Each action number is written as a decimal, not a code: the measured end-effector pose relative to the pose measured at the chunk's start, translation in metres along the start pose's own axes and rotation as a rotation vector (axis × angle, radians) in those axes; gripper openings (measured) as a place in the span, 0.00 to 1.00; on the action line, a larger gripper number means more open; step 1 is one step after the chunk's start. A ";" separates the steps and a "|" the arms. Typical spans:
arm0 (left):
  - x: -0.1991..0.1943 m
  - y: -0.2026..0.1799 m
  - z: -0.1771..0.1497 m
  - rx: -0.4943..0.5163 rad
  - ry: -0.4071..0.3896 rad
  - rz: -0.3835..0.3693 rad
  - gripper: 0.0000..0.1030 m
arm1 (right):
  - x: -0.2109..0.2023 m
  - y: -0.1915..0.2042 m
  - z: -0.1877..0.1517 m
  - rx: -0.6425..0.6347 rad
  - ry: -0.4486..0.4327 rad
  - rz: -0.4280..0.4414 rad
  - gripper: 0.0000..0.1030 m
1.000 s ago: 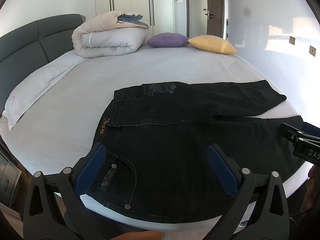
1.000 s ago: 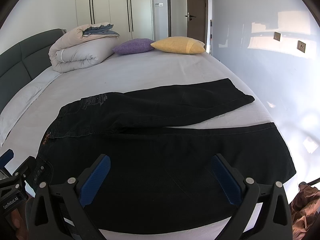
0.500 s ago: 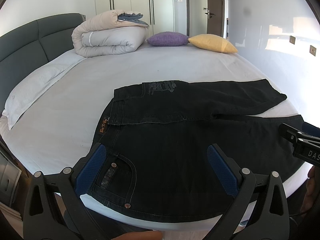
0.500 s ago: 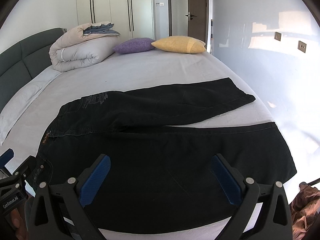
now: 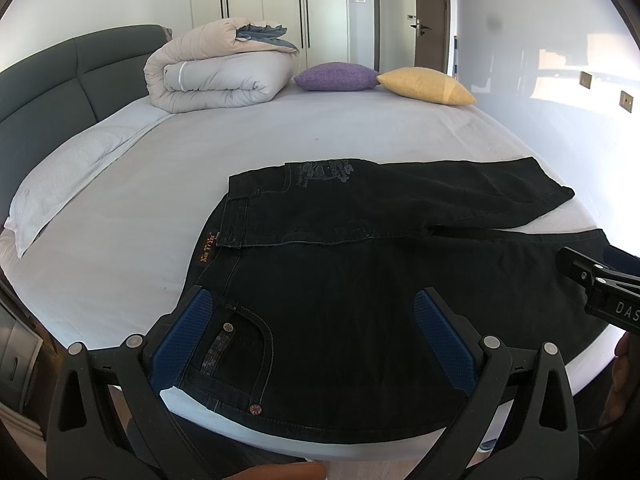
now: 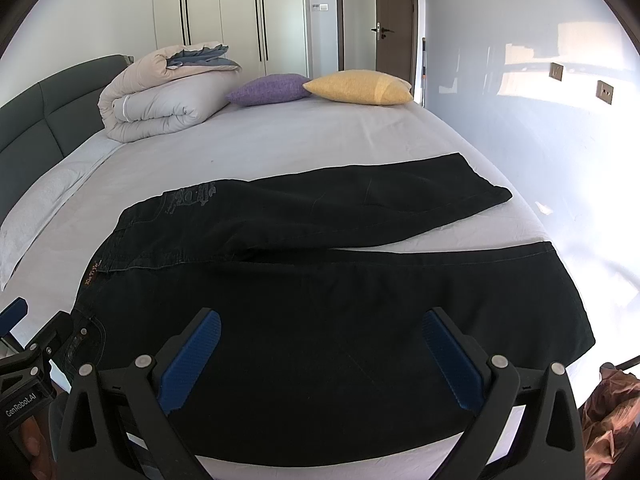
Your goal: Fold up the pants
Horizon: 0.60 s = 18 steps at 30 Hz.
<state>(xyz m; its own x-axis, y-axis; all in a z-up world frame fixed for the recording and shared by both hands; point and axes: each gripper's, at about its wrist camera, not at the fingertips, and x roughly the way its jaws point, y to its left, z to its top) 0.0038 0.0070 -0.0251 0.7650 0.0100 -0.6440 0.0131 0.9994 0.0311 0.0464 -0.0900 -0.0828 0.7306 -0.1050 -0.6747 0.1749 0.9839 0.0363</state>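
Black jeans (image 5: 360, 280) lie flat on the near part of the bed, waistband to the left, two legs running right; the far leg angles away from the near one. They also show in the right wrist view (image 6: 320, 300). My left gripper (image 5: 312, 332) is open and empty, hovering over the waist and front pocket near the bed's front edge. My right gripper (image 6: 320, 352) is open and empty, hovering over the near leg. Each gripper shows at the edge of the other's view.
White sheet covers the bed (image 5: 280, 140). A rolled duvet (image 5: 220, 76), a purple cushion (image 5: 336, 77) and a yellow cushion (image 5: 428, 86) sit at the far side. A grey headboard (image 5: 60, 80) is at left, a wall (image 6: 560, 140) at right.
Both views have shifted very slightly; the jeans lie as before and both grippers stay open.
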 end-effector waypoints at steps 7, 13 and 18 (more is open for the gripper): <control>0.001 0.001 -0.004 0.000 0.002 0.000 1.00 | 0.000 0.000 0.000 0.000 0.001 0.000 1.00; 0.000 0.002 -0.005 -0.001 0.004 -0.001 1.00 | 0.000 0.000 0.000 0.000 0.002 -0.001 1.00; 0.000 0.002 -0.006 -0.004 0.006 -0.001 1.00 | 0.000 0.000 0.000 0.000 0.003 0.000 1.00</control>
<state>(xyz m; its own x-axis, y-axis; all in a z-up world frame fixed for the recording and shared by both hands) -0.0005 0.0093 -0.0297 0.7612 0.0092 -0.6484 0.0114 0.9996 0.0276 0.0466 -0.0899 -0.0831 0.7286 -0.1045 -0.6769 0.1746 0.9840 0.0360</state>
